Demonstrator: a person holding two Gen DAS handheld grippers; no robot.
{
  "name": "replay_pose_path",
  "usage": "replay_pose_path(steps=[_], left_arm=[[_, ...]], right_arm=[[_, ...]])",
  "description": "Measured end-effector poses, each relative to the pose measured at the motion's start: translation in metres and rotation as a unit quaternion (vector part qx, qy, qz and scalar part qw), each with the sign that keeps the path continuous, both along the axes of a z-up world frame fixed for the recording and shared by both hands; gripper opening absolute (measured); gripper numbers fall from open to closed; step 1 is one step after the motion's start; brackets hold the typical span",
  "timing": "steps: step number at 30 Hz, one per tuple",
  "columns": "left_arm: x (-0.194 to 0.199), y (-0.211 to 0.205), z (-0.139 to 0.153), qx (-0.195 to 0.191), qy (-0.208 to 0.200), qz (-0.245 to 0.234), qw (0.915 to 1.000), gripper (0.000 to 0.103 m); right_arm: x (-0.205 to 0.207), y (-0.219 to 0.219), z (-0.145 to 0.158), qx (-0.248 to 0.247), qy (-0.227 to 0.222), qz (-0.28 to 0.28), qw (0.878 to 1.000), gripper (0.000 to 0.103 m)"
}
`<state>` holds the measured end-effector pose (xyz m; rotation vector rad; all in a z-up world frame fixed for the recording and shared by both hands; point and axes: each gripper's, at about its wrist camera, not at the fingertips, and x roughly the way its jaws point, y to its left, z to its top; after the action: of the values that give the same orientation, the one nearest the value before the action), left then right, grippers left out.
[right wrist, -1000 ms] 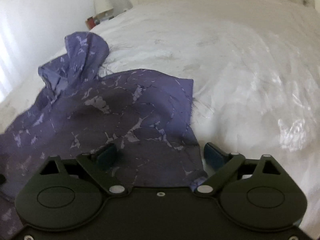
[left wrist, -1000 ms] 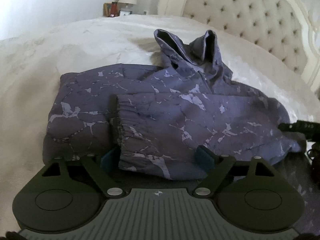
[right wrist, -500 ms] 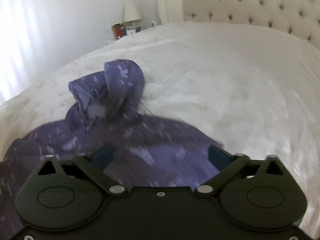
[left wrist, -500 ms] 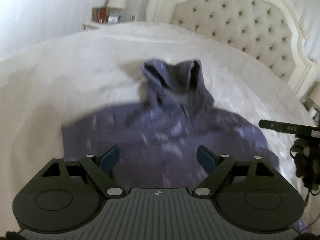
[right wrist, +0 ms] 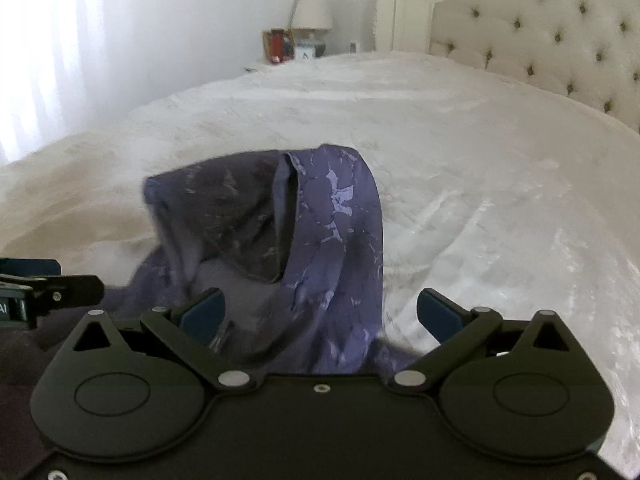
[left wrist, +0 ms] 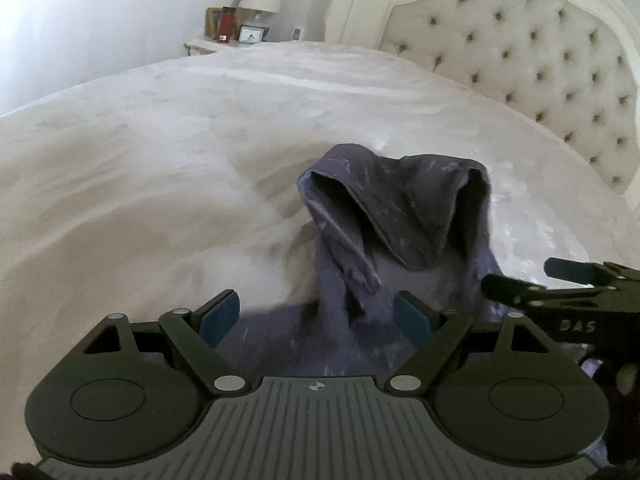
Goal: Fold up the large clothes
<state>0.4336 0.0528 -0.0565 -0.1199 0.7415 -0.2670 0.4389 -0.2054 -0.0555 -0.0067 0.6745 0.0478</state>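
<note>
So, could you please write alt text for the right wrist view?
A purple patterned hoodie lies on a white bed, its hood standing up just beyond the open right gripper. The left gripper enters at the left edge; a tufted headboard and a lamp stand behind.

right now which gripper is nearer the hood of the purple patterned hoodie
Roughly level. The left gripper faces the purple patterned hoodie's hood head-on. The right gripper has it ahead and left. Both are open, short of it.
</note>
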Motion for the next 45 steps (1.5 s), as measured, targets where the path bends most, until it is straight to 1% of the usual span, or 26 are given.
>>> replay_pose_path(steps=[3, 5, 6, 7, 8, 9, 11, 13, 14, 16, 17, 18, 21, 23, 26, 28, 30, 32, 34, 36, 39, 41, 43, 45], left_arm=[[0.013, -0.011, -0.003, 0.000, -0.014, -0.013, 0.9998, 0.084], [0.023, -0.020, -0.006, 0.007, -0.018, -0.018, 0.9997, 0.084], [0.029, -0.025, -0.008, 0.013, -0.015, -0.018, 0.9996, 0.084], [0.036, -0.030, -0.011, 0.021, -0.009, -0.019, 0.9996, 0.084], [0.041, -0.032, -0.013, 0.031, -0.006, -0.017, 0.9994, 0.084], [0.046, -0.032, -0.015, 0.041, -0.006, -0.012, 0.9991, 0.084], [0.052, -0.024, -0.017, 0.041, -0.011, 0.011, 0.9990, 0.083], [0.054, -0.005, -0.019, 0.018, -0.010, 0.046, 0.9987, 0.083], [0.055, 0.005, -0.021, 0.005, -0.006, 0.061, 0.9981, 0.083], [0.056, 0.022, -0.030, -0.011, 0.013, 0.079, 0.9967, 0.085], [0.054, 0.028, -0.034, -0.017, 0.018, 0.080, 0.9965, 0.085], [0.052, 0.032, -0.038, -0.016, 0.022, 0.081, 0.9963, 0.085], [0.050, 0.038, -0.048, 0.006, 0.035, 0.081, 0.9961, 0.085], [0.047, 0.045, -0.047, -0.004, 0.037, 0.083, 0.9959, 0.085], [0.041, 0.048, -0.040, -0.002, 0.038, 0.083, 0.9958, 0.085], [0.034, 0.052, -0.030, -0.002, 0.029, 0.080, 0.9963, 0.084], [0.020, 0.058, -0.017, -0.006, 0.011, 0.077, 0.9969, 0.084], [0.003, 0.062, -0.004, -0.019, -0.008, 0.066, 0.9976, 0.084], [-0.012, 0.061, 0.009, -0.026, -0.031, 0.054, 0.9977, 0.084], [-0.017, 0.050, 0.020, -0.030, -0.050, 0.036, 0.9977, 0.084], [-0.007, 0.023, 0.032, -0.033, -0.065, 0.004, 0.9973, 0.084], [0.005, 0.006, 0.031, -0.026, -0.066, -0.006, 0.9974, 0.084], [0.020, -0.003, 0.024, -0.031, -0.053, -0.001, 0.9981, 0.084], [0.035, -0.001, 0.012, -0.050, -0.031, 0.017, 0.9982, 0.084]], right_arm=[[0.016, -0.001, -0.009, -0.007, 0.012, -0.009, 1.000, 0.100], [0.023, -0.005, -0.014, -0.008, 0.018, -0.016, 1.000, 0.099], [0.026, -0.008, -0.016, -0.009, 0.022, -0.018, 1.000, 0.096], [0.029, -0.012, -0.018, -0.007, 0.024, -0.018, 1.000, 0.092], [0.033, -0.017, -0.019, -0.003, 0.024, -0.018, 1.000, 0.085], [0.034, -0.026, -0.017, 0.002, 0.020, -0.026, 0.999, 0.084], [0.031, -0.051, -0.015, 0.019, 0.004, -0.067, 0.998, 0.084], [0.024, -0.084, -0.017, 0.053, -0.007, -0.108, 0.993, 0.084], [0.020, -0.100, -0.020, 0.079, -0.005, -0.114, 0.990, 0.085], [0.016, -0.123, -0.033, 0.124, 0.012, -0.105, 0.987, 0.084], [0.015, -0.128, -0.039, 0.135, 0.021, -0.105, 0.985, 0.084], [0.014, -0.131, -0.047, 0.144, 0.031, -0.107, 0.983, 0.084], [0.016, -0.132, -0.068, 0.159, 0.059, -0.108, 0.980, 0.085], [0.015, -0.130, -0.070, 0.157, 0.057, -0.106, 0.980, 0.086], [0.009, -0.132, -0.061, 0.160, 0.053, -0.090, 0.981, 0.085], [0.002, -0.138, -0.050, 0.170, 0.046, -0.078, 0.981, 0.086], [-0.007, -0.146, -0.040, 0.179, 0.043, -0.050, 0.982, 0.086], [-0.020, -0.148, -0.028, 0.172, 0.038, -0.021, 0.984, 0.087], [-0.033, -0.150, -0.013, 0.173, 0.021, 0.010, 0.985, 0.087], [-0.037, -0.151, 0.000, 0.180, -0.003, 0.027, 0.983, 0.088], [-0.022, -0.141, 0.020, 0.190, -0.028, 0.036, 0.981, 0.088], [-0.003, -0.129, 0.029, 0.186, -0.033, 0.035, 0.981, 0.088], [0.015, -0.117, 0.034, 0.175, -0.036, 0.034, 0.983, 0.088], [0.035, -0.106, 0.034, 0.166, -0.030, 0.028, 0.985, 0.088]])
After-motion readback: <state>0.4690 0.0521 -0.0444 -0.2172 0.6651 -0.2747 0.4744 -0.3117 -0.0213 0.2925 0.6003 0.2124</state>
